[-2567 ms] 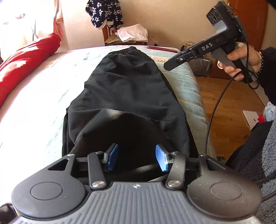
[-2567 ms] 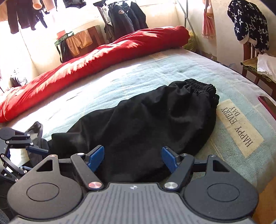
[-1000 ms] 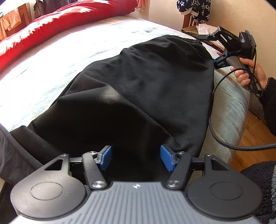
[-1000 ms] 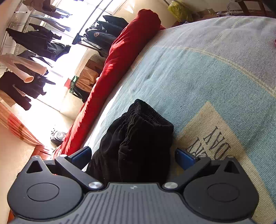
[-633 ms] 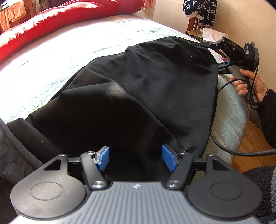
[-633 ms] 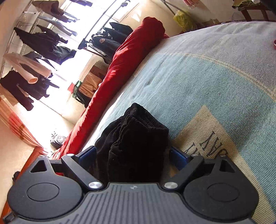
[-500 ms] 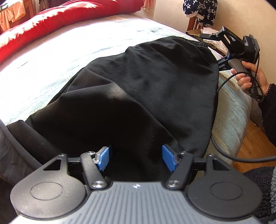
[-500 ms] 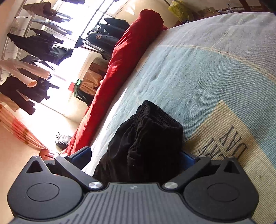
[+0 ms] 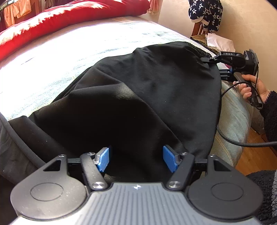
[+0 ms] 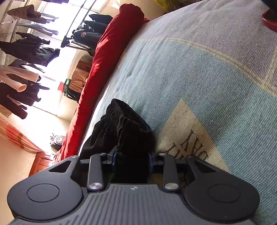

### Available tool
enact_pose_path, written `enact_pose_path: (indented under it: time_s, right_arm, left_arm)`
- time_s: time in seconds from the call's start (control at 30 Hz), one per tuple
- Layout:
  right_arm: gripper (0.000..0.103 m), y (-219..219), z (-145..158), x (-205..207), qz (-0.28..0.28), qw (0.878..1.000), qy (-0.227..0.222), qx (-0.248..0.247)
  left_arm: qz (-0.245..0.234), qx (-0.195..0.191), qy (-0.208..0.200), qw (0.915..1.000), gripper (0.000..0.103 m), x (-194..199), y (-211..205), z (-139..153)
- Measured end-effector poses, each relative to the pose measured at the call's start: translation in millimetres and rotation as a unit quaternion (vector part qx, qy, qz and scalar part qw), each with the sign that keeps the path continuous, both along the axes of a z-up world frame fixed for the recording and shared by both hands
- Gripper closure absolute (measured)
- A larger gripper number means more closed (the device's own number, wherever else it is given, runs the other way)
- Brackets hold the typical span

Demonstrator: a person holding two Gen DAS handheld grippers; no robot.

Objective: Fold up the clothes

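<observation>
A pair of black trousers (image 9: 147,97) lies lengthwise on the bed, folded leg on leg. My left gripper (image 9: 136,160) is open, its blue pads on either side of the near leg end, with black cloth between them. My right gripper (image 10: 132,160) is shut on the gathered elastic waistband (image 10: 128,121) at the far end of the trousers. It also shows in the left wrist view (image 9: 230,59), held in a hand at the waistband corner.
The bed has a light blue cover (image 10: 199,72) with a printed beige patch. A long red duvet roll (image 9: 69,19) lies along the far side. A chair with clothes (image 9: 206,15) stands by the wall. The wooden floor (image 9: 256,155) lies right of the bed.
My right gripper has closed on the waistband; its jaws were wide apart around it before. My left gripper stays open at the leg end and has barely moved.
</observation>
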State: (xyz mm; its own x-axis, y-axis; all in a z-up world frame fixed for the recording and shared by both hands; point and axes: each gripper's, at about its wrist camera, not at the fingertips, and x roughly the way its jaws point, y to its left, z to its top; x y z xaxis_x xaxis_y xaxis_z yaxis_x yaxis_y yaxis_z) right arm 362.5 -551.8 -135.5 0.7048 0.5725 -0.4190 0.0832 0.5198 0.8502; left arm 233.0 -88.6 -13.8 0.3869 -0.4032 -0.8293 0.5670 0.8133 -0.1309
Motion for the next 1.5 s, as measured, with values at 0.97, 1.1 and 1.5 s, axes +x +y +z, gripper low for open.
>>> enact_pose_path:
  time_s: [0.97, 1.1, 1.5]
  right_arm:
    - [0.045, 4.9, 41.7, -60.6, -0.093, 0.992, 0.019, -0.082]
    - [0.022, 17.0, 81.6, -70.4, -0.1, 0.984, -0.029, -0.144]
    - [0.006, 92.7, 81.6, -3.6, 0.049, 0.988, -0.064, -0.135]
  left_arm:
    - [0.009, -0.003, 0.0, 1.0, 0.037, 5.0, 22.4, -2.4]
    - [0.016, -0.006, 0.0, 0.9998, 0.037, 3.8, 26.1, -1.7]
    - [0.066, -0.01, 0.007, 0.9977, 0.037, -12.9, 47.8, -5.4]
